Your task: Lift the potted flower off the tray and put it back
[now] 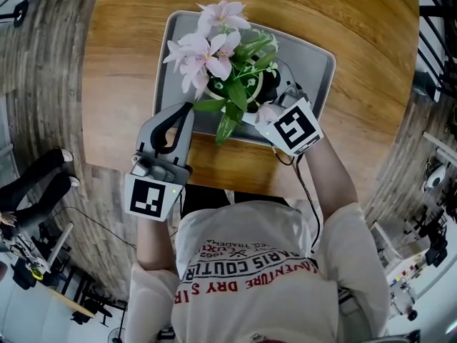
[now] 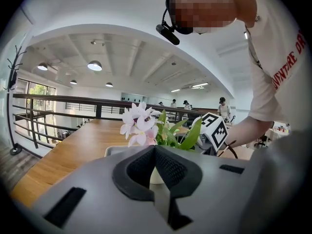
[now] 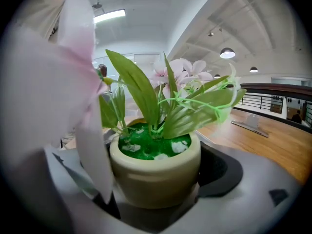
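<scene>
**Right gripper [image 1: 275, 95] clamped on the potted flower [image 3: 155, 177].**
Its fingers [image 3: 220, 172] gripped both sides of the cream pot, leaves and blossoms rising beyond them, above the grey tray [image 1: 314, 63] on the wooden table [image 1: 343, 20]. The left gripper [image 1: 187, 111] had its fingers together and empty, at the tray's near edge.

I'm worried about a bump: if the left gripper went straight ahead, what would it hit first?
Probably the pot, dead ahead beyond the left gripper; a low leaf may brush it first, as depth is unclear.

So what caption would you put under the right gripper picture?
Right gripper clamped on the cream pot of a leafy, pink-flowered plant.
</scene>
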Available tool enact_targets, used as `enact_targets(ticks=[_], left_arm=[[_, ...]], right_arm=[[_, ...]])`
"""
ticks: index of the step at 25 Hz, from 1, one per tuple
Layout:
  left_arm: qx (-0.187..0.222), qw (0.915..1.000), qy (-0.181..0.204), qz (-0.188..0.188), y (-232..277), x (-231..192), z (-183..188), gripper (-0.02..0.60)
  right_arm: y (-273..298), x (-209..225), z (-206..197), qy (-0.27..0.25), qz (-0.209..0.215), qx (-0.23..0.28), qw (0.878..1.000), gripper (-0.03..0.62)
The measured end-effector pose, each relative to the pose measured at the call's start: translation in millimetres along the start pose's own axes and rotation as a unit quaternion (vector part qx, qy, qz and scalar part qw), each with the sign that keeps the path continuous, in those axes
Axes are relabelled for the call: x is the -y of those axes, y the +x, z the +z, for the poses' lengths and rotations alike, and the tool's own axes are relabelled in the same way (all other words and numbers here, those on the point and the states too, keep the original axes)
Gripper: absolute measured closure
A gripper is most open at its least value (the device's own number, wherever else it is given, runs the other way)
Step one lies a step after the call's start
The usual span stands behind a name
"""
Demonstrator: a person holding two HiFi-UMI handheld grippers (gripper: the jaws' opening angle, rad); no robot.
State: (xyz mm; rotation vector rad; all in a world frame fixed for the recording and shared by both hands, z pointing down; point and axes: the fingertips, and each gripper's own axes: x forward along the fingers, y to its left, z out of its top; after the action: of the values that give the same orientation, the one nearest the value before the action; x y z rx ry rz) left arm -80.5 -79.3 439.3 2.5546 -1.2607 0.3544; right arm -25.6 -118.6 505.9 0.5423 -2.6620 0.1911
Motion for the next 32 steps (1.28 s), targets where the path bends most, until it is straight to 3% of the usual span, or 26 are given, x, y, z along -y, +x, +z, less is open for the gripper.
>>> enact_targets(ticks=[12, 18, 25, 32], left_arm=[[-0.007, 0.9999, 0.002, -0.008, -14, -15, 9, 0.569], [0.010, 0.9991, 0.022, -0.034, -5, -6, 46, 0.569], [0.053, 0.9927, 0.075, -0.077, -13, -19, 100, 0.569], [0.095, 0.9805, 0.129, -0.114, -3, 19, 156, 0.569]], right_arm=[[-13, 3, 24, -0.016, -0.069, 0.012, 0.997, 0.100], [-53, 20, 58, -0.026, -0.122, 0.016, 0.992, 0.100], [-88, 32, 117, -0.020, -0.218, 0.062, 0.974, 0.098], [-179, 44, 149, 0.014, -0.312, 0.107, 0.944, 0.098]])
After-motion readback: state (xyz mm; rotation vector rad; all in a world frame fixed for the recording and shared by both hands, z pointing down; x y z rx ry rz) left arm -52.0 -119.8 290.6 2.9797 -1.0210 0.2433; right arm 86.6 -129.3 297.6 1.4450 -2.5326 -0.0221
